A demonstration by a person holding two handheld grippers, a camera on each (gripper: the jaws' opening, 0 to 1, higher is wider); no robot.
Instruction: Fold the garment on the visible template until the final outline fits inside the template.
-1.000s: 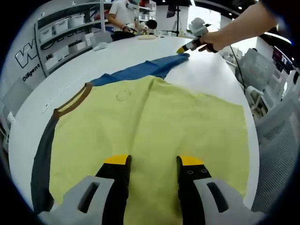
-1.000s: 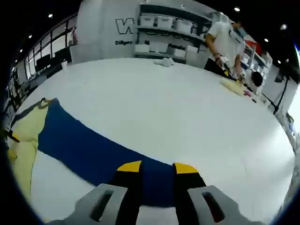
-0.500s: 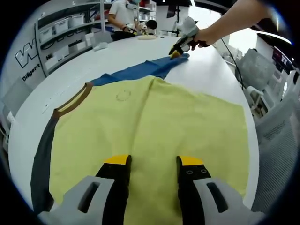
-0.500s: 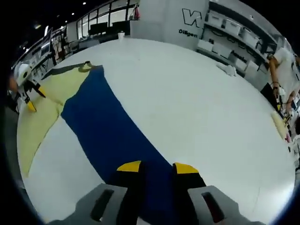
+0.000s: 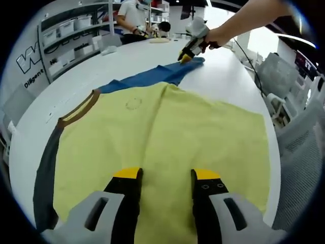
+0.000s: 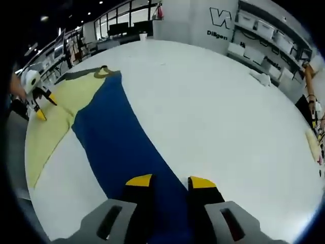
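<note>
On the table (image 6: pixel 213 101), both grippers' jaws part-open — right gripper (image 6: pixel 170 182) over blue sleeve (image 6: pixel 122 147), left gripper (image 5: pixel 166 175) over yellow body (image 5: pixel 167 132).

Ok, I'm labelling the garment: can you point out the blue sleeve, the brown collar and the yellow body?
blue sleeve (image 6: pixel 119 147): right gripper view, mid-length
brown collar (image 5: pixel 81 109): left gripper view, neckband
yellow body (image 5: pixel 172 137): left gripper view, chest panel

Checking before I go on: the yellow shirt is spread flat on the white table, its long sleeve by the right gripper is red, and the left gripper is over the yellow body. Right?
Not quite: the long sleeve is blue, not red, as the right gripper view shows, with the right gripper at its far end. The rest holds: the yellow shirt lies flat on the white table, and the left gripper is over its yellow body.
</note>
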